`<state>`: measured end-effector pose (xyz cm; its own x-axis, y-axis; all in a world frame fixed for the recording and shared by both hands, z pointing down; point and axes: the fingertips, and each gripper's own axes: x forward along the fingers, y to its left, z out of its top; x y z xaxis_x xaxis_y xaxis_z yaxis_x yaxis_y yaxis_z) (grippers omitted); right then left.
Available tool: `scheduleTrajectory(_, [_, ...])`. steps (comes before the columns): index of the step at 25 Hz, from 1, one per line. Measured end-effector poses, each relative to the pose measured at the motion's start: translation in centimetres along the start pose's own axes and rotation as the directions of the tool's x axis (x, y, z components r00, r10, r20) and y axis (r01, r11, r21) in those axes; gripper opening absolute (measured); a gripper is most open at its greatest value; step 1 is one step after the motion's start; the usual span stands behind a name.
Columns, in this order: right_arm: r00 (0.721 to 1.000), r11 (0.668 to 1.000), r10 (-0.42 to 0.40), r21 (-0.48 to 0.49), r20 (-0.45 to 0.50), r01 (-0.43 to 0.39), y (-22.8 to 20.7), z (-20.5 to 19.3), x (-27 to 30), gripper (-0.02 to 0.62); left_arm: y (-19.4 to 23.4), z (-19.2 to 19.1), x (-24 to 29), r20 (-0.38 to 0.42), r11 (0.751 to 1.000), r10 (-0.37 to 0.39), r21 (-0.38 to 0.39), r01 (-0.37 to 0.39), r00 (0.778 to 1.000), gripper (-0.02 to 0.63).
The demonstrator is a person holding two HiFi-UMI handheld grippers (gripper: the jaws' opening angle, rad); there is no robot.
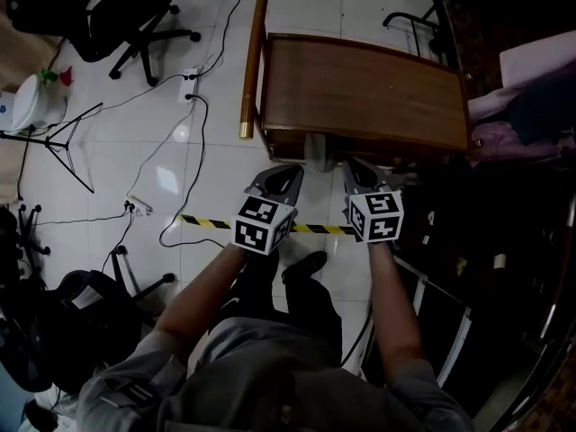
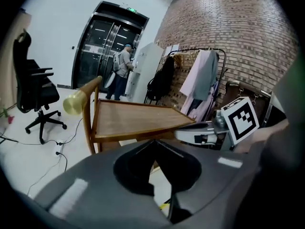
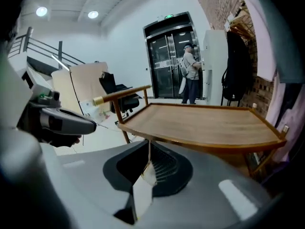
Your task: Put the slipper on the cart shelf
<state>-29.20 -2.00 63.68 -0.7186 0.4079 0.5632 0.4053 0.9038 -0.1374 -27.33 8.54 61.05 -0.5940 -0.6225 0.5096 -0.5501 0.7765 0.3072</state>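
Observation:
The wooden cart (image 1: 360, 88) stands just ahead of me, its flat top shelf (image 3: 205, 123) bare and its brass-capped handle (image 1: 252, 61) on the left side. Both grippers hover side by side at its near edge. My left gripper (image 1: 286, 176) has its jaws together with nothing between them (image 2: 153, 141). My right gripper (image 1: 358, 174) is also shut and empty (image 3: 148, 143), tips just short of the shelf edge. A pale object (image 1: 317, 151) shows under the cart's near edge between the grippers; I cannot tell if it is the slipper.
Yellow-black tape (image 1: 207, 223) crosses the tiled floor below the grippers. Cables and a power strip (image 1: 189, 84) lie left of the cart, with office chairs (image 1: 117, 16) and a tripod (image 1: 54, 142) beyond. A clothes rack (image 2: 200, 80) and dark metal frames (image 1: 468, 304) stand right. A person (image 3: 190, 73) stands at the glass doors.

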Motion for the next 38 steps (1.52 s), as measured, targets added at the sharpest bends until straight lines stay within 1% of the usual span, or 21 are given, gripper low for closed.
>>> scheduleTrajectory(2, [0.999,1.000,0.008,-0.007,-0.037,-0.008,-0.3,-2.1,3.0,0.017,1.4,-1.8,0.9,-0.017,1.000,0.007,-0.018,-0.007,1.000,0.008])
scheduleTrajectory(3, [0.999,1.000,0.017,0.004,-0.052,-0.017,-0.4,-3.2,4.4,0.034,2.1,-2.7,1.3,-0.021,0.999,0.010,-0.032,-0.011,1.000,0.008])
scheduleTrajectory(4, [0.998,0.999,0.025,0.021,-0.062,-0.024,-0.6,-4.2,5.9,0.035,2.8,-3.5,1.7,-0.022,0.999,0.012,-0.046,-0.013,1.000,0.008])
scheduleTrajectory(5, [0.997,0.999,0.029,0.041,-0.070,-0.026,-0.9,-5.2,7.5,0.065,3.6,-4.3,2.1,-0.023,0.998,0.015,-0.057,-0.016,1.000,0.008])
scheduleTrajectory(8, [0.997,0.995,0.010,0.100,-0.082,-0.002,-2.3,-7.8,12.0,0.107,6.0,-6.1,3.3,-0.023,0.997,0.029,-0.068,-0.031,0.999,0.008])
scheduleTrajectory(11, [0.995,0.993,-0.015,0.114,-0.101,0.027,-3.6,-9.9,15.7,0.143,8.5,-7.9,4.3,-0.029,0.996,0.049,-0.079,-0.051,0.998,0.008])
scheduleTrajectory(16, [0.986,0.994,-0.047,0.089,-0.157,0.062,-5.2,-12.5,20.1,0.153,11.6,-9.7,6.4,-0.021,0.992,0.058,-0.112,-0.060,0.998,0.008])
scheduleTrajectory(21, [0.973,0.993,-0.066,0.076,-0.220,0.085,-5.7,-14.4,23.1,0.153,13.4,-10.8,7.5,-0.038,0.990,0.068,-0.119,-0.072,0.997,0.008])
scheduleTrajectory(23, [0.972,0.994,-0.081,0.053,-0.221,0.095,-5.7,-14.3,23.5,0.164,13.8,-10.9,7.5,-0.044,0.990,0.071,-0.121,-0.076,0.997,0.008])
scheduleTrajectory(25, [0.971,0.996,-0.083,0.021,-0.226,0.090,-5.5,-14.3,23.4,0.150,14.0,-11.1,7.3,-0.052,0.989,0.075,-0.122,-0.081,0.996,0.008])
scheduleTrajectory(27, [0.969,0.997,-0.072,-0.003,-0.236,0.073,-5.1,-14.4,23.1,0.093,13.7,-11.1,7.0,-0.051,0.989,0.076,-0.125,-0.082,0.996,0.008])
scheduleTrajectory(30, [0.969,0.998,-0.049,0.027,-0.240,0.057,-4.8,-14.6,21.9,0.029,12.8,-10.7,6.5,-0.050,0.990,0.076,-0.117,-0.081,0.996,0.008])
scheduleTrajectory(34, [0.967,0.997,0.001,0.069,-0.257,0.017,-3.2,-15.3,18.7,0.012,11.3,-10.3,5.3,-0.061,0.992,0.077,-0.095,-0.082,0.995,0.008])
scheduleTrajectory(38, [0.966,0.992,0.016,0.122,-0.259,0.016,-2.0,-15.8,13.1,0.009,8.4,-10.3,3.8,-0.100,0.996,0.053,-0.069,-0.060,0.994,0.008])
